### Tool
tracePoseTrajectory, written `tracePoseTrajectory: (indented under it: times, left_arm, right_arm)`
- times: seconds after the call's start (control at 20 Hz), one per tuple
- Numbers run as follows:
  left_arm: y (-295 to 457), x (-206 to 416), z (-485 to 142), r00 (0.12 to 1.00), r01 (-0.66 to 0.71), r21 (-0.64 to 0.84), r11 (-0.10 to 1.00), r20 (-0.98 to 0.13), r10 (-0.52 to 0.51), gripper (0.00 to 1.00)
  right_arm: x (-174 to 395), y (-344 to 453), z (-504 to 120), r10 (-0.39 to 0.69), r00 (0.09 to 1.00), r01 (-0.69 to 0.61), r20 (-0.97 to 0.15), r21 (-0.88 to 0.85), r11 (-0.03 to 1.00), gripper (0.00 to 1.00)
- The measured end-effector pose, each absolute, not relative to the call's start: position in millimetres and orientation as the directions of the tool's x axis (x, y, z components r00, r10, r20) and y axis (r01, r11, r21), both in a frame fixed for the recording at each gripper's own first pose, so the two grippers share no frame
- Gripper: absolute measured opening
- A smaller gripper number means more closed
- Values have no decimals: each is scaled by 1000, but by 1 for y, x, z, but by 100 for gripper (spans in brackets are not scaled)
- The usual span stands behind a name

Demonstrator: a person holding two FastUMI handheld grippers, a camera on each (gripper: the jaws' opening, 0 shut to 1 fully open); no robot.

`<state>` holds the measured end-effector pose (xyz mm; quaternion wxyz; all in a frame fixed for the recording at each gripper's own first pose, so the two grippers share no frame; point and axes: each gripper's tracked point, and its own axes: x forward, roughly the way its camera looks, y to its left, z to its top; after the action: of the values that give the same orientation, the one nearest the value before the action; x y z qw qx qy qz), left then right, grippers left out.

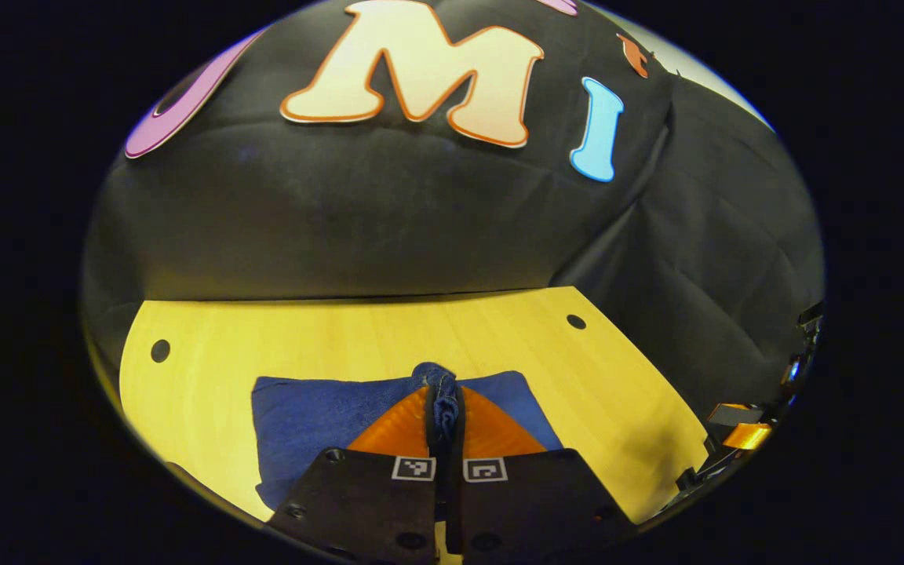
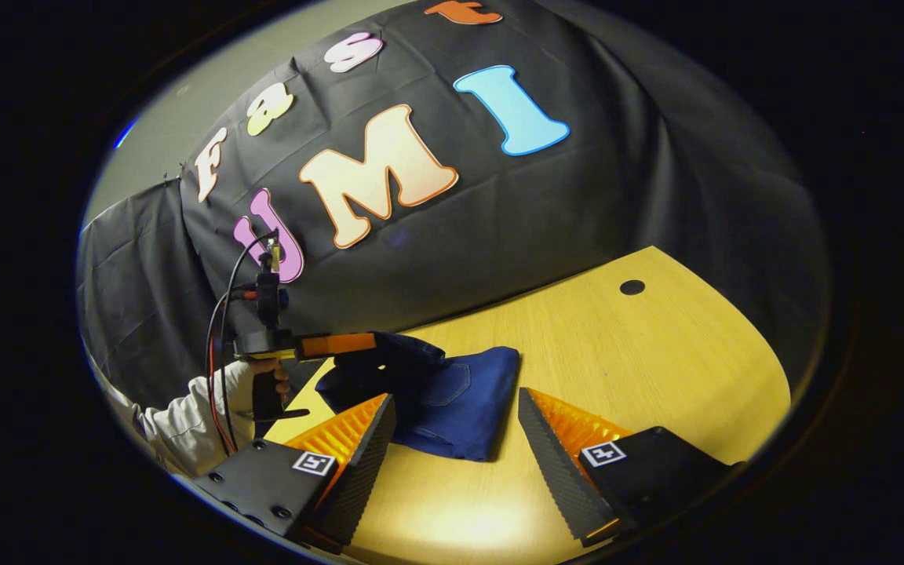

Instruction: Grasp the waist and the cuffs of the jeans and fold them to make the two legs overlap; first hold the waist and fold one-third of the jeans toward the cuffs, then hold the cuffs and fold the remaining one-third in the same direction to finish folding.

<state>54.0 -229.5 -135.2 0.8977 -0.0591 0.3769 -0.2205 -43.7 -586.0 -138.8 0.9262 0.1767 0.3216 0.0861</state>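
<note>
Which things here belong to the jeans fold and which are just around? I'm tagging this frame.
Job:
- jeans, a folded bundle
- left tool, shut on a bunched fold of denim
- right tool, open near the bundle

Around:
- wooden table
- black cloth wall

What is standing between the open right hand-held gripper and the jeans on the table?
Nothing visible. The right hand-held gripper is open, and only bare table lies before the jeans. The left hand-held gripper already pinches them.
</note>
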Motion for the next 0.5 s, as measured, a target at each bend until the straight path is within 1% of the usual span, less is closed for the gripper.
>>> tracePoseTrajectory:
  times: [0.15, 0.25, 0.35, 0.4, 0.45, 0.5]
  left_arm:
    - [-257, 41, -153, 592, 343, -281, 896, -676, -438, 0]
    - [-270, 33, -171, 589, 347, -218, 912, -706, -393, 0]
    - [-282, 21, -185, 590, 366, -171, 915, -717, -370, 0]
    - [-292, 15, -186, 596, 377, -167, 911, -709, -377, 4]
    - [-300, 13, -182, 622, 375, -171, 911, -683, -383, 14]
    - [-307, 11, -170, 659, 382, -173, 908, -637, -399, 34]
  right_arm:
    - [-51, -598, -138, 282, 773, -51, -568, 387, 921, 98]
    - [-55, -602, -138, 294, 770, -64, -566, 391, 918, 98]
    - [-55, -604, -136, 311, 768, -83, -560, 395, 915, 98]
    - [-56, -604, -135, 321, 767, -96, -555, 396, 913, 98]
    - [-55, -602, -134, 331, 767, -109, -550, 396, 912, 98]
    - [-56, -602, -132, 333, 769, -121, -545, 387, 914, 98]
